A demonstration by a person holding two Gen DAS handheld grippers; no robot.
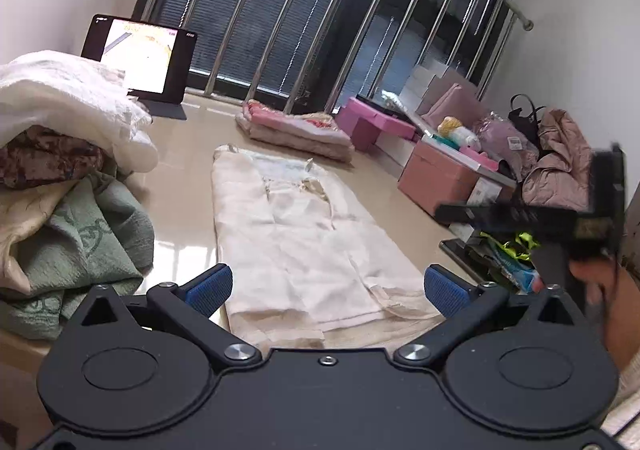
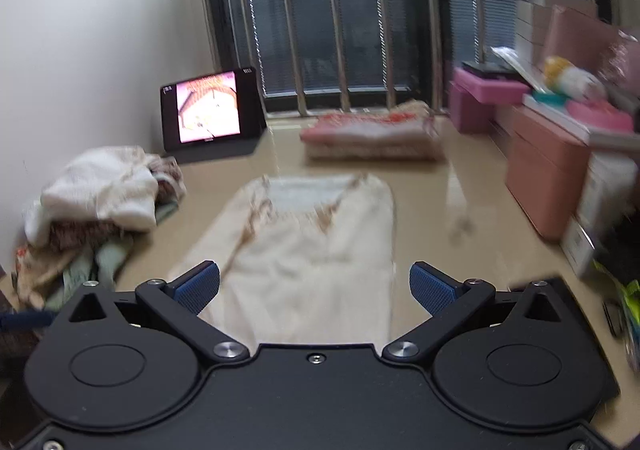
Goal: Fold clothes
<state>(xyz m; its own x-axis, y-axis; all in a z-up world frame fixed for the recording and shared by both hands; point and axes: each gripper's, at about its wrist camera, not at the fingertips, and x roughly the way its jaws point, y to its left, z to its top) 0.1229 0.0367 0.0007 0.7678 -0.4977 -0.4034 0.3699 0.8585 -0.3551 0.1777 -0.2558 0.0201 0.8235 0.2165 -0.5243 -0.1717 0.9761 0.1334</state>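
Garment (image 1: 296, 234), cream coloured, lies flat on the floor (image 1: 180, 201) with its sides turned in to a long strip, probably so it can be folded lengthwise. Left gripper (image 1: 328, 288) and right gripper (image 2: 314, 288) both hover spread wide over its near end, holding nothing. Loose pile (image 1: 60, 169) sits at 9 o'clock, neat stack (image 1: 296, 129) at 12, so sorting looks deliberate.

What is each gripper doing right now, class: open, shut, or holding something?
Left gripper: open, holding nothing, above the near end of the cream garment.
Right gripper: open, holding nothing, also above the cream garment.
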